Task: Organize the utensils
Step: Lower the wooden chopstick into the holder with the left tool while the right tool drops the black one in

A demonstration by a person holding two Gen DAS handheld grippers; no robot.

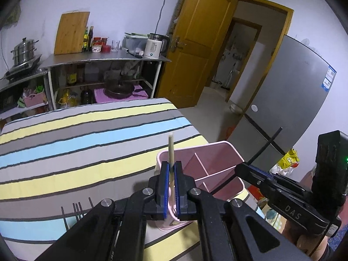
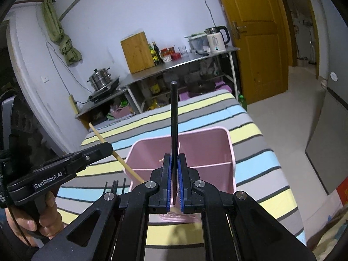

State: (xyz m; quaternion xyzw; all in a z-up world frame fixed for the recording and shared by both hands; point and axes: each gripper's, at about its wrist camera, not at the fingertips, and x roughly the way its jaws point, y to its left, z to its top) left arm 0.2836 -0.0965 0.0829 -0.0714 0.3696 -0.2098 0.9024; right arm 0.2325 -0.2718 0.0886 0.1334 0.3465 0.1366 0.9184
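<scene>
A pink divided utensil holder [image 1: 208, 165] [image 2: 195, 150] stands on the striped table. My left gripper [image 1: 171, 165] is shut on a wooden chopstick [image 1: 171, 152], held upright at the holder's left edge; the stick also shows in the right wrist view [image 2: 121, 161]. My right gripper [image 2: 174, 158] is shut on a black utensil handle [image 2: 174, 117], held upright over the holder's middle divider; the handle also shows in the left wrist view [image 1: 264, 146]. Dark fork tines [image 1: 76, 212] [image 2: 115, 186] lie on the cloth left of the holder.
The striped tablecloth [image 1: 87, 134] covers the table. A steel shelf [image 1: 104, 59] with a kettle, bottles and a cutting board stands behind. A grey fridge [image 1: 289, 95] and a wooden door [image 1: 195, 43] are to the right.
</scene>
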